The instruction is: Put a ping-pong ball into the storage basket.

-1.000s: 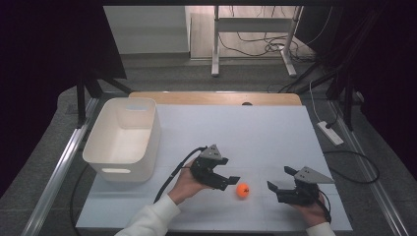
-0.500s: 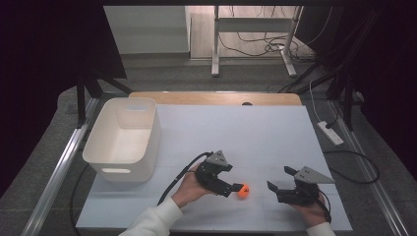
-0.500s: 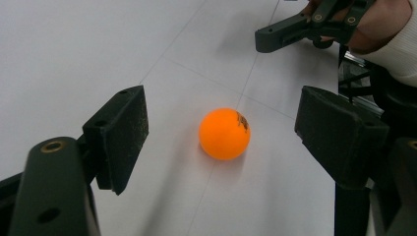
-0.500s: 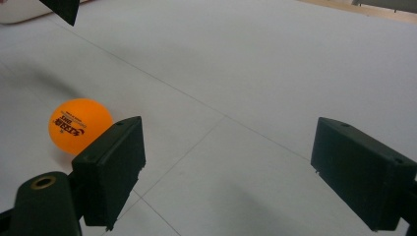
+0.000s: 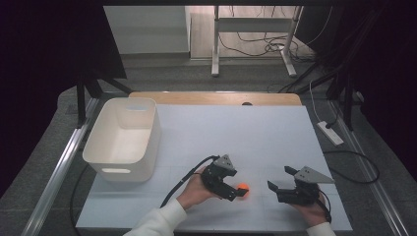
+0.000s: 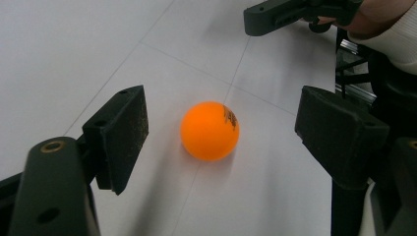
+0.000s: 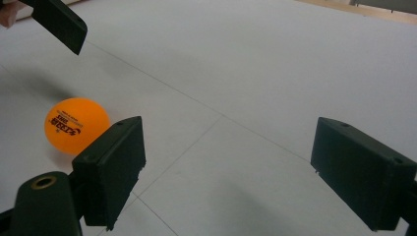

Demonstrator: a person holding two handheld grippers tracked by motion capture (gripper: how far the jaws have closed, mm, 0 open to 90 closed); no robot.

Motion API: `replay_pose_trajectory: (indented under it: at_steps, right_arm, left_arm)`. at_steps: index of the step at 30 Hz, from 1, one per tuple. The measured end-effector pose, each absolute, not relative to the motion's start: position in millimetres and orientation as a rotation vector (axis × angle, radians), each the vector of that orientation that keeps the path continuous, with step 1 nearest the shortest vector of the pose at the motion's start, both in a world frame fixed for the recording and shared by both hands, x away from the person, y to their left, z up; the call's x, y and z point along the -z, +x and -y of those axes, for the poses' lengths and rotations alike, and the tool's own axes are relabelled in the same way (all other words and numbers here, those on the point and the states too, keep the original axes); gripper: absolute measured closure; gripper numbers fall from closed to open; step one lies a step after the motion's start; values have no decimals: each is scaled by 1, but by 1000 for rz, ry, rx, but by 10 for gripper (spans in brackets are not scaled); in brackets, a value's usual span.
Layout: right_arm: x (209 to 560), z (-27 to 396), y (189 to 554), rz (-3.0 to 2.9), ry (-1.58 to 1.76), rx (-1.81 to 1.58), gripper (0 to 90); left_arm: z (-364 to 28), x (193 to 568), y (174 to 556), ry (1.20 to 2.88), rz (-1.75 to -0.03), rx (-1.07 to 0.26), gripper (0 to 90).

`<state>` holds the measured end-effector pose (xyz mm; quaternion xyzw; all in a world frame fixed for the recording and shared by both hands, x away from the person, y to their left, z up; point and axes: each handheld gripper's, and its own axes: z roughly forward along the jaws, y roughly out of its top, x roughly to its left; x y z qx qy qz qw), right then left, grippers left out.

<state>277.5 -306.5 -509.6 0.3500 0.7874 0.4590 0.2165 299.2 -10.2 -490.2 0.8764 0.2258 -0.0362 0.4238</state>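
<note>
An orange ball [image 5: 243, 189] with dark print lies on the white table [image 5: 246, 132] near the front edge. My left gripper [image 5: 238, 191] is low over the table and open. In the left gripper view the ball [image 6: 210, 131] sits between the two black pads [image 6: 120, 135], with a gap on each side. My right gripper [image 5: 281, 180] rests to the right of the ball, open, with nothing between its jaws. In the right gripper view the ball [image 7: 76, 125] lies beyond the left pad [image 7: 113, 167], and the right gripper [image 7: 231, 162] frames bare table.
A white plastic bin [image 5: 123, 137] stands at the table's left side. A power strip [image 5: 330, 132] lies off the right edge. One jaw of the left gripper [image 7: 59, 22] shows top left in the right gripper view.
My left gripper has moved right and down toward the ball, so its jaws now stand on either side of it. The ball and the right gripper have stayed in place.
</note>
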Motion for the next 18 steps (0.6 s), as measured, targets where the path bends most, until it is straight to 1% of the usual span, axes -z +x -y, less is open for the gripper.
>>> replay_pose_trajectory:
  at_steps: [18]
  right_arm:
    - [510,306,278,-2184,973,-1267,132]
  left_arm:
    - [20,502,304,2255,-604,110,177]
